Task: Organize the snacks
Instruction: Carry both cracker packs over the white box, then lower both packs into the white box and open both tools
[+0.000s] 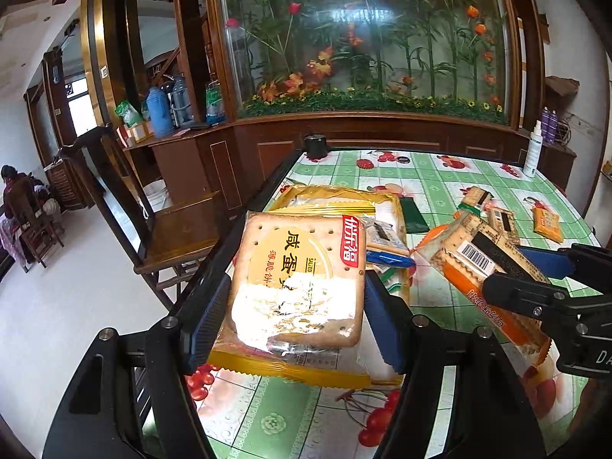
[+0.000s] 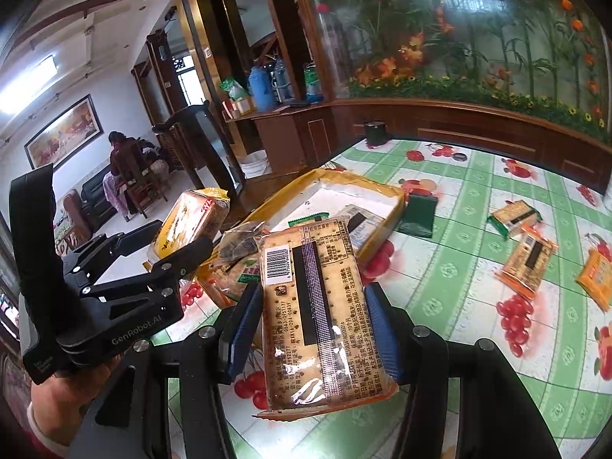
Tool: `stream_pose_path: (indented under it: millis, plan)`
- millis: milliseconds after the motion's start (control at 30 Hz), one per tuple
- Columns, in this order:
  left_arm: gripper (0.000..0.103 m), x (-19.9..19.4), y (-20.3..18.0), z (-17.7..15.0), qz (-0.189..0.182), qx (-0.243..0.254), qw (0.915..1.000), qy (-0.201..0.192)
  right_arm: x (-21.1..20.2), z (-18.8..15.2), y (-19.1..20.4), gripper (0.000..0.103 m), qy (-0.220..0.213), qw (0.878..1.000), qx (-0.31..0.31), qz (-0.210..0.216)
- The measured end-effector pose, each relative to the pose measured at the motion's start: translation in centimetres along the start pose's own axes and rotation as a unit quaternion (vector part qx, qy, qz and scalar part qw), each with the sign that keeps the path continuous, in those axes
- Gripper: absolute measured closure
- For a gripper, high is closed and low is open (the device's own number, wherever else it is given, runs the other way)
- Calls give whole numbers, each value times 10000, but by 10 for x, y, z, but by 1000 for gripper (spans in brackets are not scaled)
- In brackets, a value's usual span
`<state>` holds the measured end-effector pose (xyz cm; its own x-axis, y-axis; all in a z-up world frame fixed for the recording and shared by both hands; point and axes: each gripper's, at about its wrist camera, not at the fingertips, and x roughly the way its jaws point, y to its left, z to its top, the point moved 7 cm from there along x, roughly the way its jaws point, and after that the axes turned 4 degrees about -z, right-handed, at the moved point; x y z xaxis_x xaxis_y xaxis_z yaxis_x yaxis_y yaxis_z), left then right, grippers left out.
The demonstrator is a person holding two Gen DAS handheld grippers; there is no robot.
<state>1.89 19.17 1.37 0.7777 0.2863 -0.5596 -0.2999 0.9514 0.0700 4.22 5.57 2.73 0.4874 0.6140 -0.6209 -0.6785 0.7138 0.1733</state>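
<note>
Two black grippers each clamp one cracker packet: left gripper (image 1: 298, 302) a yellow-edged packet (image 1: 302, 287), right gripper (image 2: 310, 325) an orange-edged packet (image 2: 317, 313). Three more packets lie loose on the green checked tablecloth (image 2: 478, 206).

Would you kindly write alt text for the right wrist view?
The right gripper holds a cracker packet barcode-side up above a green fruit-print tablecloth. At left, the left gripper holds a yellow packet near an open cardboard box; more packets lie at right.
</note>
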Motion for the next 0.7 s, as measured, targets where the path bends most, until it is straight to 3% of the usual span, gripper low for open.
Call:
stream_pose_path:
  millis: [267, 700]
  plan:
    - [34, 33, 17, -9, 123, -167, 9992, 346, 35, 12, 4, 47, 139, 9997, 77, 183]
    - [34, 94, 14, 5, 265, -106, 9968, 750, 147, 67, -19, 47, 356, 9974, 603, 170]
